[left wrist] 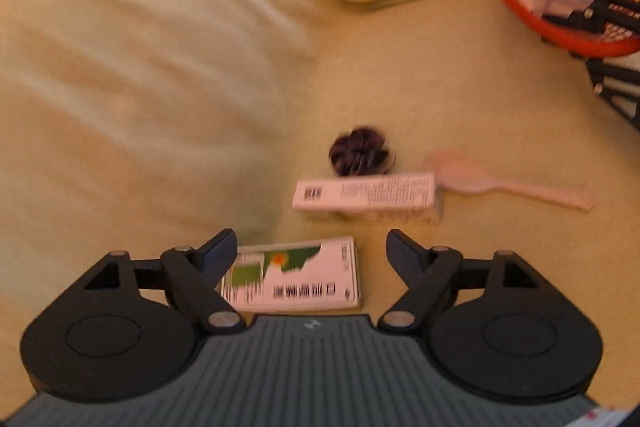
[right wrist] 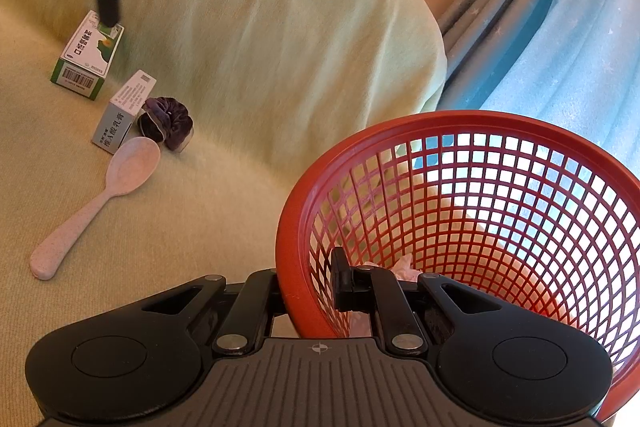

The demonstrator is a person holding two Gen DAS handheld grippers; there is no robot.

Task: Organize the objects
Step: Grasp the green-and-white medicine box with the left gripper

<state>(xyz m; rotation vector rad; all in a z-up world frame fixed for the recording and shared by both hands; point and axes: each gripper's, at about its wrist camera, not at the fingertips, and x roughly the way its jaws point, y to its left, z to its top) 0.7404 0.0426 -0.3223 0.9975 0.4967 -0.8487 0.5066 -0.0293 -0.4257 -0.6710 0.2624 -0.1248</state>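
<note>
Box, green-white carton at lower centre: light, stiff, crushable; grip across its narrow sides. Left gripper spread wide, empty. Right gripper clamped on basket rim.

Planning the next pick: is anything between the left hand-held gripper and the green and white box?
Nothing visible. The left hand-held gripper is open right over the green and white box. The grey box and scrunchie lie beyond it.

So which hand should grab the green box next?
Left. The left gripper hangs open right over the green box, while the right gripper is shut on the red basket rim.
</note>
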